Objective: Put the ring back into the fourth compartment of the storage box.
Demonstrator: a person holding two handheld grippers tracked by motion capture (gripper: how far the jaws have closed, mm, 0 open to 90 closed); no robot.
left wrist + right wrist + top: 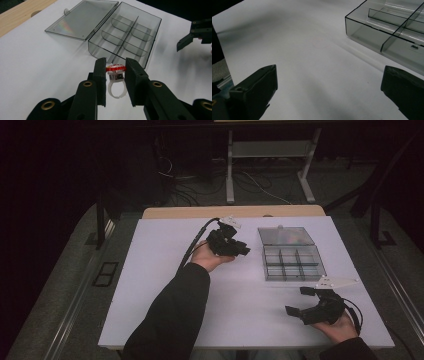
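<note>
my left gripper (pixel 115 68) is clamped on a ring (pixel 115 77), white band hanging down between the jaws, red and white top squeezed at the pads. it hangs above the white worktop (pixel 165 285), just short of the box (pixel 126 33). the box is clear grey plastic, divided into compartments, its lid (pixel 83 18) flipped open flat on the far side. my right gripper (pixel 303 301) rests in the hand near the worktop's near edge, jaws spread wide, nothing between them, a little way from the box's near corner.
</note>
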